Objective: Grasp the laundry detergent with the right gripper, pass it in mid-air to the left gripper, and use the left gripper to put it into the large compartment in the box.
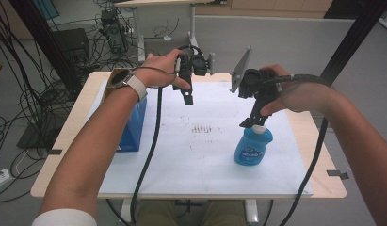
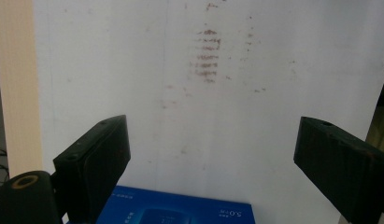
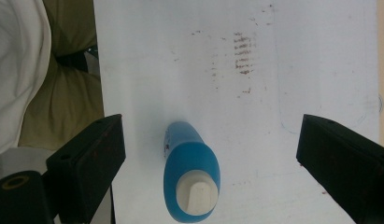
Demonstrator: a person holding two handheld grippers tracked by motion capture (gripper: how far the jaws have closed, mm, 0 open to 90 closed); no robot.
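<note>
We hover our right hand-held gripper [image 1: 253, 121], jaws wide, above the upright bottle [image 1: 253, 146]; left one [image 1: 188, 96] wide at 10 o'clock, nothing grasped yet.

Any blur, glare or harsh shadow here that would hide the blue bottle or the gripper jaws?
High view: even light, slightly soft, blue bottle readable. Right gripper view: bottle sharp enough, its white cap a little washed out, right gripper jaws dark but distinct. Left gripper view: white mat bright, no glare; left gripper jaws clear.
</note>
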